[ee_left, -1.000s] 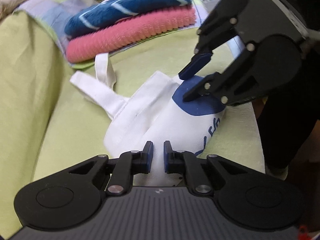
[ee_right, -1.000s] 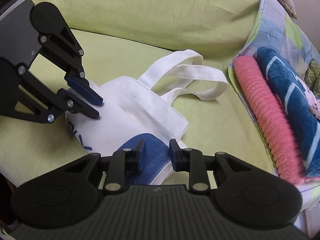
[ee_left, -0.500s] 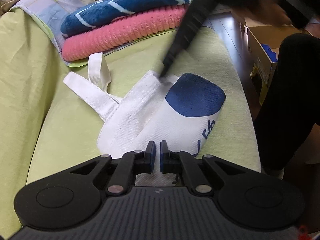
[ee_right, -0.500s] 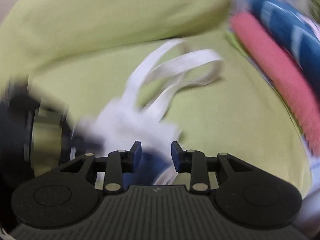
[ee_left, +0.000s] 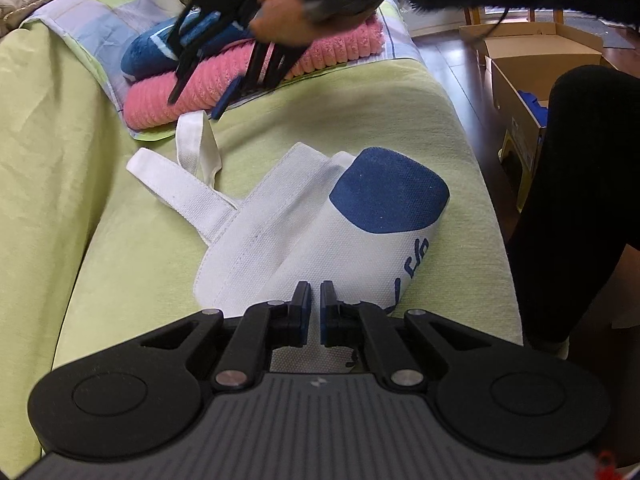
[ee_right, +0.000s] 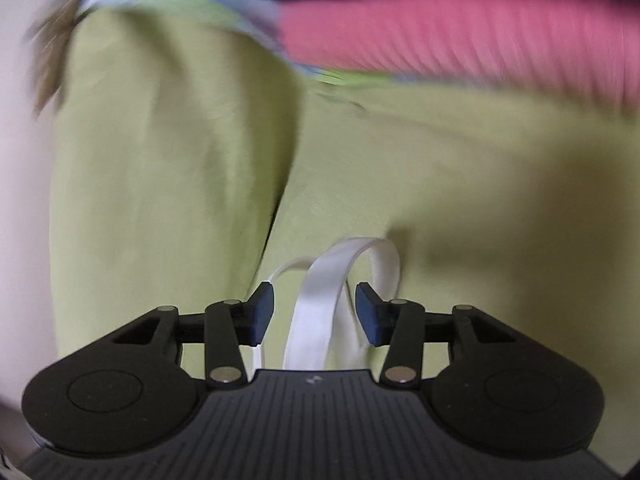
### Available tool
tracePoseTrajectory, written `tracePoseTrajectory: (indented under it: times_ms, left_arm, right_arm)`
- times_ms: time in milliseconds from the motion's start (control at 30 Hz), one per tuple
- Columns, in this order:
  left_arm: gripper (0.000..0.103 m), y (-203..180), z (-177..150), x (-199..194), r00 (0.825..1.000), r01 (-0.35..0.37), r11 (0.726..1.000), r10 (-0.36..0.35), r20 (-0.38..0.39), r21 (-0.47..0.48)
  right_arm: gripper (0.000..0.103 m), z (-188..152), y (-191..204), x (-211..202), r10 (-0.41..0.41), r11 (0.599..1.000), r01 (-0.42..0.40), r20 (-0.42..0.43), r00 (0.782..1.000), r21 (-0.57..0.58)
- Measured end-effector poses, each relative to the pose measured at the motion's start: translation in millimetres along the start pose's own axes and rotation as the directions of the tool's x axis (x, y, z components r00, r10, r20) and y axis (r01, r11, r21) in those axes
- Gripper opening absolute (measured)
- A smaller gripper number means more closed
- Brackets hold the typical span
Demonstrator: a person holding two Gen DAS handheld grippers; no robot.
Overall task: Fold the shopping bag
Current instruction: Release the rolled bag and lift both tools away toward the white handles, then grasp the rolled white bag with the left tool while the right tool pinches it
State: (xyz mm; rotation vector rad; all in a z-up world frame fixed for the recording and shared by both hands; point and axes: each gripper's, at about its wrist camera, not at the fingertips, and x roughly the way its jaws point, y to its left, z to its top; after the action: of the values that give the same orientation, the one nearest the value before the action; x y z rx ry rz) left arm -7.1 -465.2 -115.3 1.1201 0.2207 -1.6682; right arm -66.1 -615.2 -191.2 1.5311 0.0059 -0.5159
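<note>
Shopping bag (ee_left: 304, 236) folded on couch | right gripper (ee_right: 315, 312) fingers apart over handles (ee_right: 320, 292)

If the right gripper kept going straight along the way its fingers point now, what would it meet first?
Most likely the white fabric handle loops of the shopping bag, which already lie between the open right gripper's fingers. Beyond them is only the green sofa cover. The view is blurred, so depth is uncertain.

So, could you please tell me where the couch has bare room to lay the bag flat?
Bare green cover lies left of the shopping bag, up to the backrest. The far end is crowded: pink towel stacked under a blue towel, right gripper above the handles.
</note>
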Motion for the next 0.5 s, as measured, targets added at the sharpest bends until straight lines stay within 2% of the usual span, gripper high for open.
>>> tracePoseTrajectory:
  times_ms: [67,100,200,267,300,333,400,433,467,500]
  left_arm:
    - [0.000,0,-1,0,1.000,0.001,1.000,-0.001,0.003,0.002]
    - [0.000,0,-1,-1,1.000,0.001,1.000,-0.001,0.004,0.004]
    - [0.000,0,0,-1,1.000,0.002,1.000,-0.002,0.000,0.017]
    - [0.000,-1,1,0,1.000,-0.001,1.000,0.001,-0.004,0.016]
    - [0.000,-1,1,1,1.000,-0.002,1.000,0.002,-0.006,0.015]
    - [0.000,-2,1,1,1.000,-0.003,1.000,0.003,-0.008,0.015]
    - [0.000,-2,2,1,1.000,-0.004,1.000,0.004,-0.013,0.009]
    - [0.000,-2,2,1,1.000,-0.006,1.000,0.006,-0.014,0.011]
    - [0.000,-3,3,1,1.000,-0.008,1.000,0.009,-0.015,0.012]
    - [0.000,-3,2,1,1.000,-0.009,1.000,0.010,-0.015,0.010]
  right_arm:
    - [0.007,6,-2,14,0.061,0.997,-0.061,0.001,0.998,0.041]
    - [0.005,9,3,20,0.079,0.997,-0.079,0.007,0.997,0.016]
    - [0.004,21,41,40,0.061,0.980,-0.062,-0.012,0.998,-0.190]
    - [0.004,24,71,58,0.006,0.943,-0.020,-0.042,0.999,-0.333]
    - [0.004,24,81,67,-0.047,0.920,0.024,-0.049,0.998,-0.392]
    - [0.006,24,87,78,-0.117,0.901,0.083,-0.053,0.992,-0.426]
    - [0.013,27,91,93,-0.269,0.869,0.222,-0.045,0.962,-0.442]
    - [0.019,31,92,95,-0.310,0.869,0.263,-0.047,0.950,-0.419]
    - [0.038,34,93,91,-0.305,0.885,0.259,-0.062,0.950,-0.387]
    - [0.051,37,95,83,-0.265,0.911,0.224,-0.075,0.961,-0.347]
